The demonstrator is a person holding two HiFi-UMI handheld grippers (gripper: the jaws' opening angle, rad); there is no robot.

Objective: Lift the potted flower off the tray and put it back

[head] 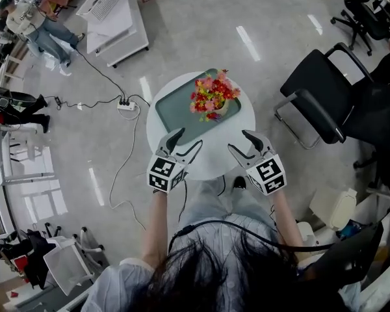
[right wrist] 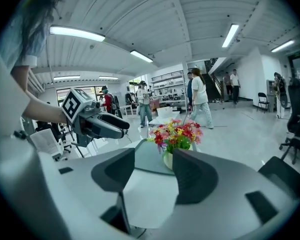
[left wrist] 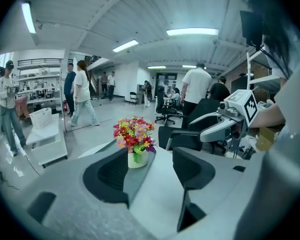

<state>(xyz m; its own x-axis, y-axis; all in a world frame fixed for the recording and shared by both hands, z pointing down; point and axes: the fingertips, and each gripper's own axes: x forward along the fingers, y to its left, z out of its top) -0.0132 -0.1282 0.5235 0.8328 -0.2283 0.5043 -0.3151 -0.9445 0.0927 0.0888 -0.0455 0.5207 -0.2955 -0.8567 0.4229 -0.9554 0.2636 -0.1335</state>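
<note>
The potted flower, red, pink and yellow blooms in a pale pot, stands at the far right end of a grey-green tray on a round white table. My left gripper and right gripper hover over the table's near edge, both short of the pot. Each is open with nothing between its jaws. In the left gripper view the flower shows beyond the left gripper, with the right gripper off to the side. The right gripper view shows the flower past the right gripper.
A black office chair stands right of the table. A white cart is at the far left, and a power strip with cables lies on the floor beside the table. People walk in the room behind.
</note>
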